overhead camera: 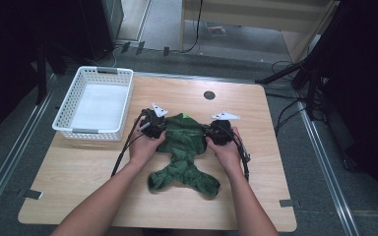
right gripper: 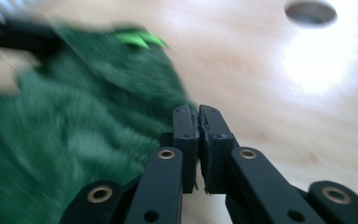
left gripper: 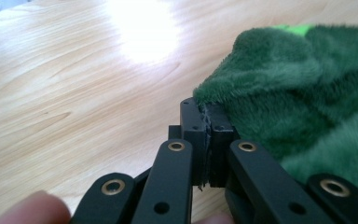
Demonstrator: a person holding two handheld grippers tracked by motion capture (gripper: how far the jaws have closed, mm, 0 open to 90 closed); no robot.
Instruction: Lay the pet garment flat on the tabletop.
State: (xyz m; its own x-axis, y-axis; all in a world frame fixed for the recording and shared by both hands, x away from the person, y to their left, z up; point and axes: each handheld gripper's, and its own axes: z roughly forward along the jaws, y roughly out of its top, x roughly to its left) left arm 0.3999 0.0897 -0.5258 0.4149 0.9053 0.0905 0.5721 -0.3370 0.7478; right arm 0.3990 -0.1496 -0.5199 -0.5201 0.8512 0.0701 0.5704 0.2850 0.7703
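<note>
A fluffy dark green garment [overhead camera: 184,147] with a bright green tag lies crumpled in the middle of the wooden table [overhead camera: 78,167]. My left gripper [overhead camera: 162,129] is at the garment's upper left corner. In the left gripper view its jaws [left gripper: 207,119] are shut, with the edge of the green garment [left gripper: 307,93] pinched at their tips. My right gripper [overhead camera: 208,132] is at the upper right corner. Its jaws [right gripper: 198,116] are pressed together where the blurred green garment [right gripper: 74,116] ends, and the cloth edge seems caught between them.
A white plastic basket [overhead camera: 92,132] stands on the back left of the table, close to my left gripper. A round cable hole [overhead camera: 209,95] [right gripper: 310,11] sits in the tabletop behind the garment. Bare wood lies to either side and in front.
</note>
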